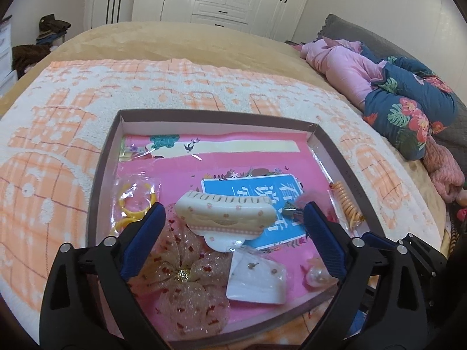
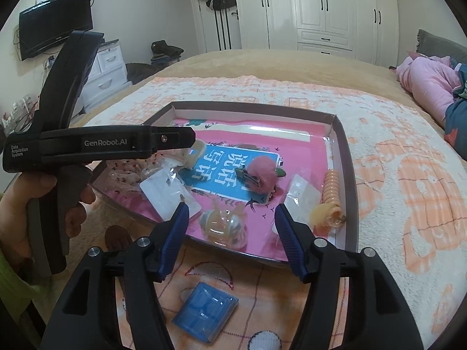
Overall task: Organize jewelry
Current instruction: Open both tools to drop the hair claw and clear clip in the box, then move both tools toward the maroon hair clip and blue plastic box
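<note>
A wide bed (image 2: 262,58) in tan cover carries an orange-and-white checked blanket (image 2: 394,175), and on the blanket sits a shallow brown-walled tray (image 2: 348,192) lined with a pink sheet. The blanket's far half and its right-hand stretch lie bare, giving open room on those sides; pink and floral bedding (image 1: 394,93) is piled at the bed's right edge.

Inside the tray, a cream hair claw clip (image 1: 224,213) rests near the middle over a blue printed panel, and a gold mesh bow (image 1: 186,277) fills the near left corner. A bagged white card (image 1: 256,280) lies just beside the bow, yellow rings (image 1: 134,207) in plastic lie along the left wall, an orange spiral hair tie (image 2: 331,192) runs along the right wall, and a pink pom-pom clip (image 2: 259,172) sits mid-tray. Pearly pieces (image 2: 224,227) lie near the tray's near edge.

Outside that edge, a small blue box (image 2: 204,312) rests on the blanket.

The left gripper (image 1: 230,218) is spread wide over the claw clip, touching nothing. The right gripper (image 2: 230,218) is likewise spread, above the tray's near edge.
</note>
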A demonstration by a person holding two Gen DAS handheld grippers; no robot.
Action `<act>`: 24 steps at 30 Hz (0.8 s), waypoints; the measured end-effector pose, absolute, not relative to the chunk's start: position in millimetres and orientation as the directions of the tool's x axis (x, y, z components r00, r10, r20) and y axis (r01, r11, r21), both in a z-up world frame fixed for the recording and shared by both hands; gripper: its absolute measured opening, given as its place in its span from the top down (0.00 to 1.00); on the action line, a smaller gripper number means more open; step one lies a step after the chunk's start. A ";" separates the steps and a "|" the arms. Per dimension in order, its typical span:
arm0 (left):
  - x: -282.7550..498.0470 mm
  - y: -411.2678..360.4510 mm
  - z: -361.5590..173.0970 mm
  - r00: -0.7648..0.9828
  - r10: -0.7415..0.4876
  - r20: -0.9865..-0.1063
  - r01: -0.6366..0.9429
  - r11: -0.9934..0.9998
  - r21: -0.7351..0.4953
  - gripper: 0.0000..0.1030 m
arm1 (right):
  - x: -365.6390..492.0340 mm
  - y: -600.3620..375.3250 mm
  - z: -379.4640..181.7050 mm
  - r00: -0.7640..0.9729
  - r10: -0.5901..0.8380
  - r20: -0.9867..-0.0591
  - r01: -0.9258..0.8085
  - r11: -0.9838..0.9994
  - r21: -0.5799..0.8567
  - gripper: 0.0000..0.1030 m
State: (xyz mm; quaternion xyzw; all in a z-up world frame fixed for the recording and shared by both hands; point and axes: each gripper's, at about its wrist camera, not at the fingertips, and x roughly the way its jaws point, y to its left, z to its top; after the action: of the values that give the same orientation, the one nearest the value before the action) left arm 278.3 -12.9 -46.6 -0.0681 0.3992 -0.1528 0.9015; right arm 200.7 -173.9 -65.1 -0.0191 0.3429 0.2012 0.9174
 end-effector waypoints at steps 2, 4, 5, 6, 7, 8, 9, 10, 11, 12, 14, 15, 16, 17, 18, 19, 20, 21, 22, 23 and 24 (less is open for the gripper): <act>274.8 -11.9 -41.8 0.639 -0.331 -0.694 0.219 0.944 -0.249 0.12 | 196.9 -175.1 -61.5 0.693 0.353 -0.628 -0.379 0.920 0.099 0.35; 271.0 -10.6 -37.4 0.645 -0.335 -0.687 0.217 0.942 -0.255 0.11 | 193.6 -176.6 -57.5 0.706 0.345 -0.618 -0.371 0.924 0.092 0.31; 269.0 -9.9 -35.7 0.646 -0.337 -0.685 0.216 0.941 -0.259 0.11 | 193.1 -177.6 -55.9 0.711 0.342 -0.615 -0.367 0.926 0.090 0.29; 266.6 -8.7 -33.3 0.649 -0.337 -0.682 0.214 0.941 -0.261 0.11 | 191.7 -179.1 -53.3 0.717 0.338 -0.609 -0.362 0.928 0.089 0.26; 265.0 -7.5 -32.1 0.651 -0.336 -0.681 0.213 0.941 -0.261 0.11 | 190.1 -180.4 -51.5 0.722 0.336 -0.604 -0.358 0.929 0.089 0.25; 262.8 -5.6 -29.9 0.655 -0.335 -0.678 0.211 0.942 -0.261 0.11 | 188.7 -182.1 -49.6 0.727 0.335 -0.599 -0.355 0.931 0.089 0.24; 260.7 -4.4 -28.1 0.658 -0.334 -0.675 0.211 0.942 -0.261 0.11 | 187.3 -184.3 -47.1 0.731 0.333 -0.595 -0.351 0.932 0.091 0.24; 257.7 -3.1 -25.9 0.662 -0.333 -0.672 0.211 0.942 -0.260 0.11 | 186.0 -186.0 -45.2 0.735 0.332 -0.591 -0.348 0.933 0.092 0.24; 255.5 -2.3 -24.0 0.664 -0.332 -0.669 0.210 0.943 -0.260 0.11 | 185.1 -187.6 -43.5 0.739 0.329 -0.588 -0.344 0.935 0.092 0.24; 253.0 -1.3 -22.4 0.667 -0.332 -0.667 0.210 0.943 -0.259 0.11 | 184.6 -188.7 -42.3 0.741 0.328 -0.585 -0.341 0.936 0.092 0.24; 247.1 0.6 -18.8 0.673 -0.331 -0.661 0.210 0.943 -0.258 0.11 | 182.5 -191.8 -39.3 0.746 0.327 -0.580 -0.336 0.937 0.095 0.21; 243.6 1.4 -16.9 0.676 -0.333 -0.658 0.212 0.942 -0.259 0.11 | 180.7 -193.7 -37.2 0.750 0.326 -0.575 -0.333 0.938 0.097 0.21; 241.5 1.5 -15.8 0.678 -0.333 -0.656 0.213 0.942 -0.258 0.11 | 179.4 -195.2 -35.5 0.754 0.324 -0.572 -0.331 0.939 0.096 0.21; 238.4 1.8 -14.4 0.680 -0.332 -0.653 0.214 0.943 -0.256 0.11 | 177.4 -196.8 -33.3 0.757 0.322 -0.568 -0.328 0.940 0.095 0.20; 235.9 2.2 -13.3 0.682 -0.332 -0.651 0.215 0.943 -0.256 0.11 | 176.3 -198.0 -32.2 0.759 0.321 -0.566 -0.327 0.940 0.095 0.20; 233.6 2.5 -12.5 0.684 -0.333 -0.649 0.217 0.942 -0.255 0.11 | 174.5 -199.3 -30.3 0.762 0.320 -0.563 -0.324 0.941 0.096 0.20; 230.7 2.8 -11.4 0.686 -0.333 -0.647 0.218 0.942 -0.254 0.11 | 173.6 -200.2 -29.2 0.764 0.319 -0.560 -0.322 0.942 0.096 0.20; 227.6 3.2 -10.2 0.689 -0.334 -0.644 0.219 0.942 -0.254 0.11 | 171.3 -202.2 -26.8 0.769 0.317 -0.556 -0.318 0.943 0.097 0.20; 225.1 4.0 -9.2 0.691 -0.334 -0.641 0.220 0.942 -0.254 0.11 | 170.5 -202.9 -25.5 0.770 0.316 -0.554 -0.316 0.944 0.099 0.20; 223.0 4.4 -8.5 0.692 -0.335 -0.640 0.220 0.942 -0.254 0.11 | 168.5 -204.7 -23.3 0.772 0.317 -0.551 -0.314 0.944 0.102 0.20; 219.4 4.8 -7.3 0.694 -0.335 -0.638 0.221 0.941 -0.255 0.11 | 167.0 -205.5 -21.5 0.773 0.316 -0.551 -0.312 0.944 0.105 0.20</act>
State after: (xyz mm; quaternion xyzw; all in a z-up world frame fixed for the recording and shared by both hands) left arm 219.4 4.8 -7.3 -0.0791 0.3608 -0.1517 0.9168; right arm 167.0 -205.5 -21.5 0.0036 0.2931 0.1668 0.9414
